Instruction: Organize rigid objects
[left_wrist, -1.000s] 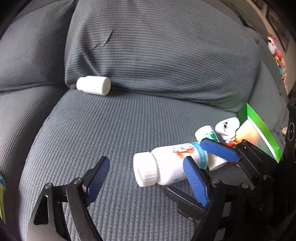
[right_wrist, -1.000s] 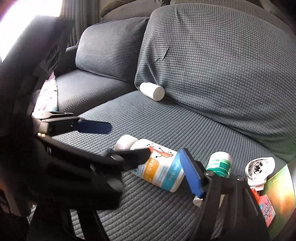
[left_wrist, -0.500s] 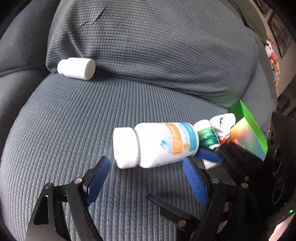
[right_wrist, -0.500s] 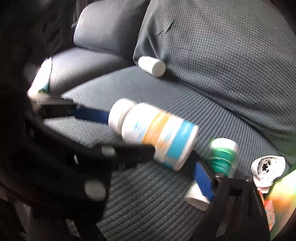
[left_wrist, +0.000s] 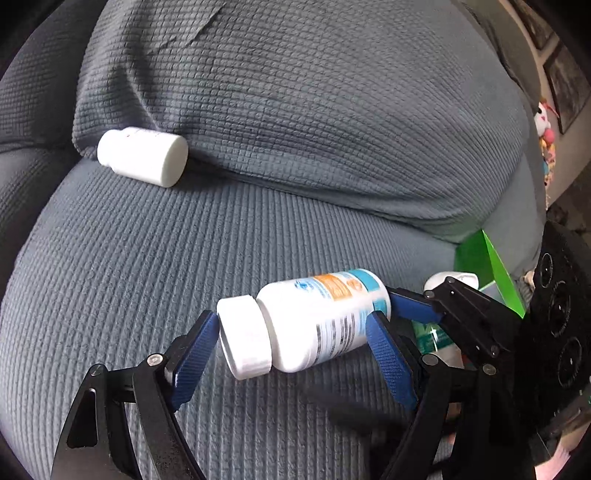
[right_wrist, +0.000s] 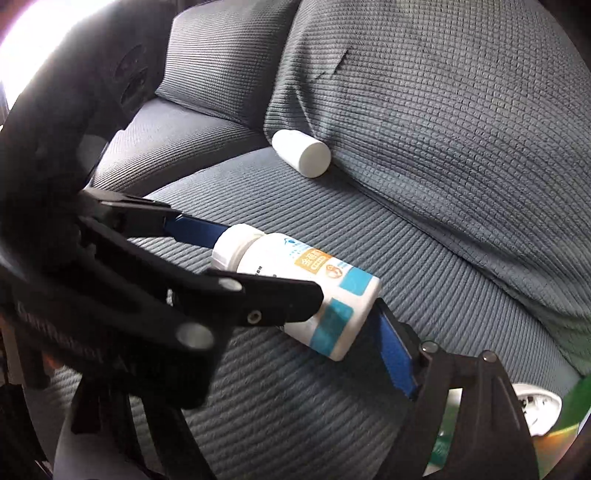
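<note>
1. A white pill bottle (left_wrist: 314, 325) with a white screw cap and an orange and blue label lies on its side, lifted above the grey sofa seat cushion (left_wrist: 147, 258); its cap points left in the left wrist view.
2. The right gripper (right_wrist: 295, 295) pinches this bottle end to end; one blue pad (right_wrist: 195, 230) meets the cap and the other sits against the base; its jaws are closing on the bottle.
3. The left gripper (left_wrist: 288, 354) straddles the same bottle with its jaws spread wide; its left blue pad (left_wrist: 192, 362) stands just beside the cap, and whether it touches cannot be told; its right pad lies in front of the bottle's lower end.
4. A smaller plain white bottle (left_wrist: 142, 155) lies on its side well apart from the first, at the back of the seat, against the foot of the grey back cushion (left_wrist: 314, 110).
5. At the right edge, partly hidden behind the gripper arms, sit a green-labelled container (left_wrist: 430, 338), a white cap-like object (right_wrist: 535, 410) and a bright green box (left_wrist: 487, 266); they are close together.
6. A second seat and back cushion show to the left in the right wrist view.
</note>
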